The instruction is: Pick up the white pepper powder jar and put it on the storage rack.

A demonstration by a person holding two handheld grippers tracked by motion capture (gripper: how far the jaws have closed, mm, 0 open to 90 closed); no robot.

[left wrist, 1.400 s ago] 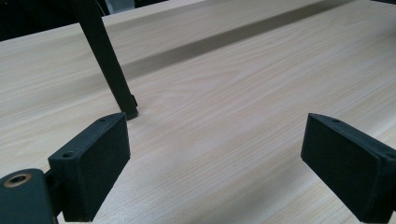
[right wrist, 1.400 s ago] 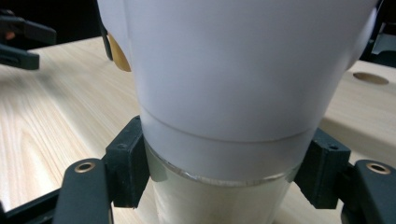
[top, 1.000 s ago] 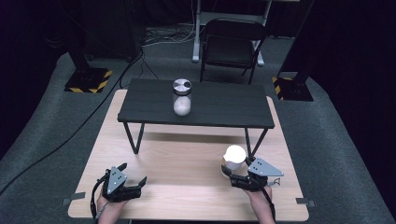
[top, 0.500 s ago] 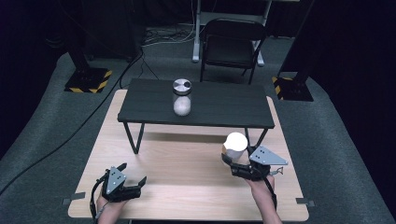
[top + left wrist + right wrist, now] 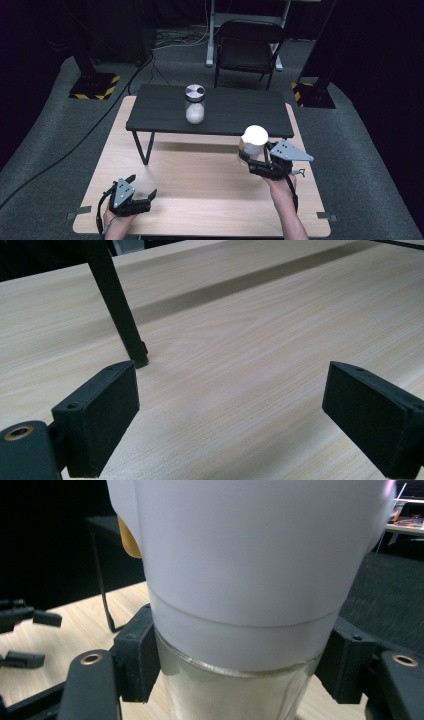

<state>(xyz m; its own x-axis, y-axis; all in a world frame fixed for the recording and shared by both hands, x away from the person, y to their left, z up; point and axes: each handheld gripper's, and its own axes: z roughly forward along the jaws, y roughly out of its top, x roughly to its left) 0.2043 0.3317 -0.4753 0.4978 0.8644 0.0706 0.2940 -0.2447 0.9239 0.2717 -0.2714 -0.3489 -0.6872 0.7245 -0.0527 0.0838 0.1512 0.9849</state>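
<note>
A glass jar with a white lid (image 5: 254,141) is held upright above the right side of the wooden table (image 5: 200,180), and my right gripper (image 5: 250,162) is shut on its glass body just below the lid. Up close, the white-lidded jar (image 5: 250,580) sits between the two black pads (image 5: 135,655). A second glass jar with a metal lid (image 5: 194,104) stands on the low black table (image 5: 160,110). Near the front left edge my left gripper (image 5: 142,192) rests open, its jaws wide apart over bare wood (image 5: 230,370).
The black table's thin leg (image 5: 117,305) stands just ahead of the left gripper. A folding chair (image 5: 247,47) stands behind the tables on the grey floor. Hazard-striped stand bases (image 5: 95,85) sit at both back corners.
My right gripper has lifted the white-lidded jar and carried it slightly forward and right, toward the black table's front edge. The left gripper has stayed put.
</note>
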